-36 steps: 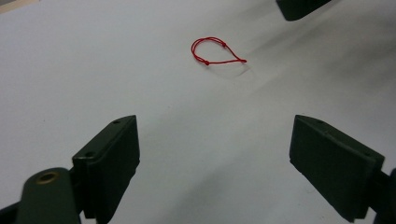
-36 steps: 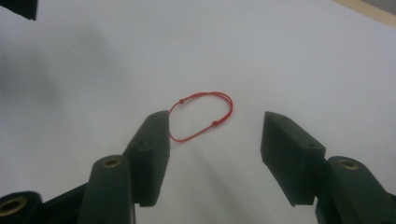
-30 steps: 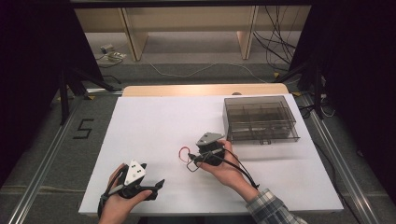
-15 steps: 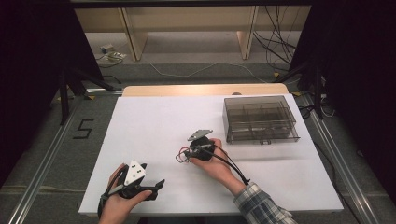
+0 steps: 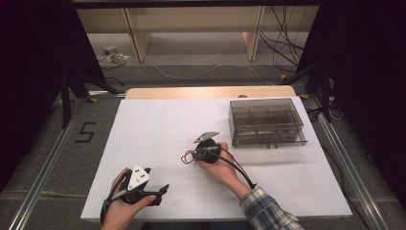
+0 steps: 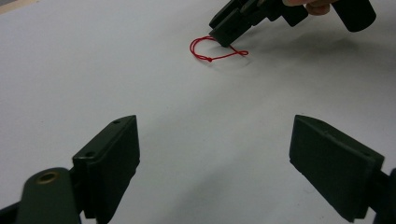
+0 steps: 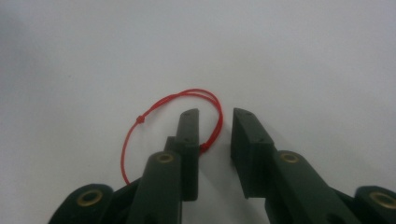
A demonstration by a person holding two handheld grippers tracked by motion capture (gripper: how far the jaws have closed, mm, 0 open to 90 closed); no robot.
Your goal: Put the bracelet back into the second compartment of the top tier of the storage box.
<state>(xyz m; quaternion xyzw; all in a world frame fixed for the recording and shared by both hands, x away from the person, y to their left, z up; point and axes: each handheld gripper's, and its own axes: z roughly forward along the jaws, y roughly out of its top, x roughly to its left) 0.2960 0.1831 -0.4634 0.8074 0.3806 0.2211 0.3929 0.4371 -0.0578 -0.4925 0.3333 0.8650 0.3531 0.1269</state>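
Red string loop [image 7: 170, 116] flat on the white desk [image 5: 158, 124], mid-desk, left of the clear compartment box [image 5: 266, 122]. Right hand-held gripper [image 7: 215, 116] down over it, jaws just closing, a narrow gap left, one strand between them, not yet pinched. Best done slowly: tips kept low against the desk, strand centred, squeeze finished before lifting. Left hand-held gripper [image 6: 215, 158] released, jaws wide, near left edge.

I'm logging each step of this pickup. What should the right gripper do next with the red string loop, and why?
Probably finish closing: the right gripper has just been narrowing its jaws, and a strand of the red string loop runs through the gap between them, not yet pinched.
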